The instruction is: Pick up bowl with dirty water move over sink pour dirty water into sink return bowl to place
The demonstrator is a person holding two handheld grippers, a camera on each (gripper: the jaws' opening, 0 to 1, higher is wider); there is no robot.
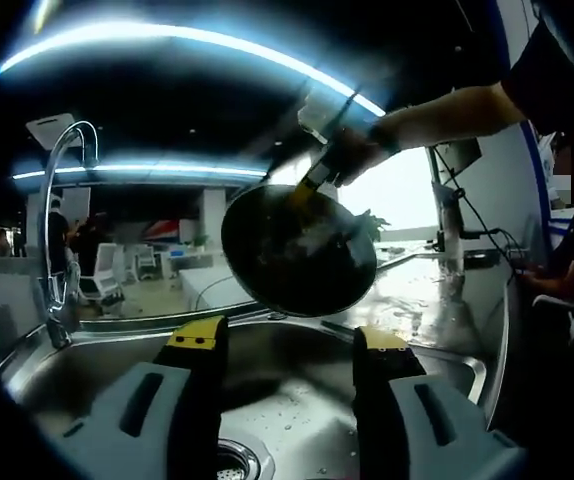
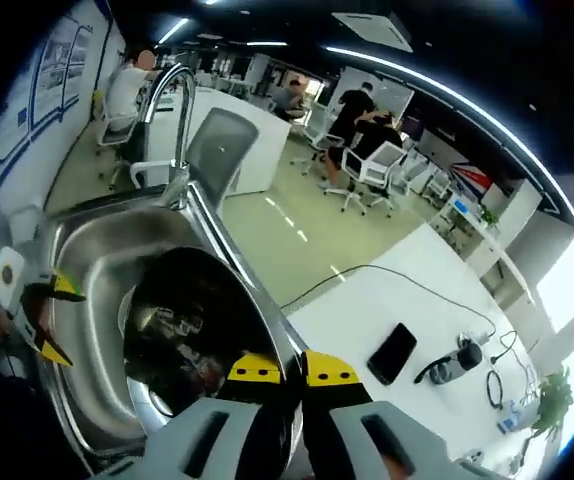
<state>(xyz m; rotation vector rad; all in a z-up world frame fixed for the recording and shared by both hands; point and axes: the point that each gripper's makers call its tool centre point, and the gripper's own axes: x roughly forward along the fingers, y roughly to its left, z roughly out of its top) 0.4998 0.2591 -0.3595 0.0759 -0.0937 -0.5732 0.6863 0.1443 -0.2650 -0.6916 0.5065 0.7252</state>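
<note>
With my right claw (image 2: 282, 368) clamped on the rim of the bowl (image 1: 299, 250) tipped over the sink (image 1: 117, 345), pouring is underway, my left claw (image 1: 285, 345) open; returning it remains.

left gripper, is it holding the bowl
No, the left gripper hangs open and empty over the sink, while the right gripper holds the tilted bowl by its rim.

Bowl (image 1: 299, 250) above sink (image 1: 297, 400) (faucet (image 1: 62, 230) behind)
</note>
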